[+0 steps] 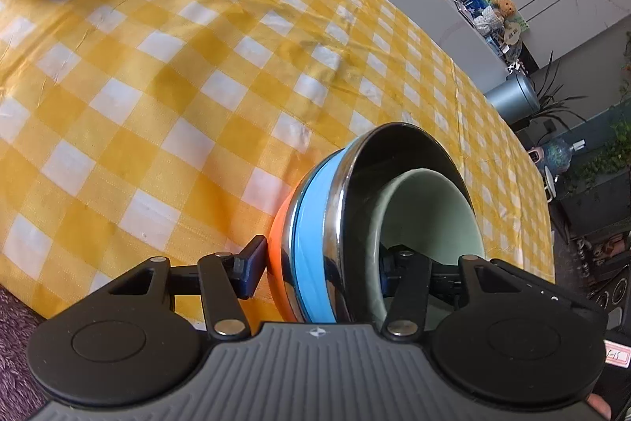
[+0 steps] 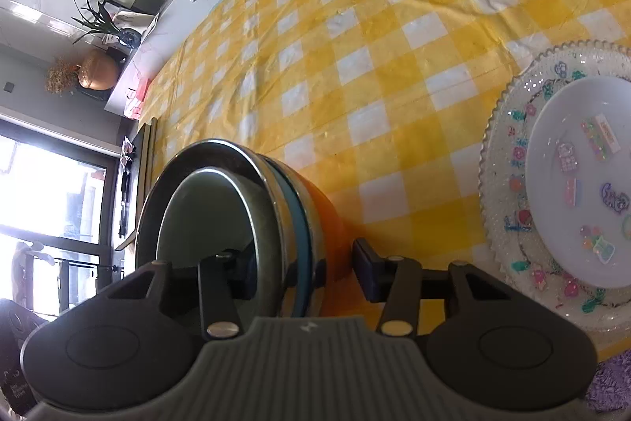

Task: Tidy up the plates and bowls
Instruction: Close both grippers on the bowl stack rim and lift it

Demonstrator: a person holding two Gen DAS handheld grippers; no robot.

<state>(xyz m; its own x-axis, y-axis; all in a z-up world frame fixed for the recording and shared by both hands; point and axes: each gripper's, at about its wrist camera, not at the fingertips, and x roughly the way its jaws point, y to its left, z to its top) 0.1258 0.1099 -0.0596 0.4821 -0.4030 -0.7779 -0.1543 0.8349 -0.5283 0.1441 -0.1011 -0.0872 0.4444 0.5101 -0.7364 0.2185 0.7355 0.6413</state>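
Nested bowls (image 1: 378,219) at six o'clock on the checked cloth (image 1: 157,85): left gripper (image 1: 321,269) and right gripper (image 2: 299,275), half-open, straddle opposite rims; both should clamp evenly before lifting.

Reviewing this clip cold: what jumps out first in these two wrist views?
A nested stack of bowls, orange, blue and steel outside with a pale green one inside, fills the near centre on the yellow checked tablecloth. The left gripper and right gripper each straddle its wall, one finger inside, one outside. To the right in the right wrist view sits a glittery decorated plate with a white plate on it.
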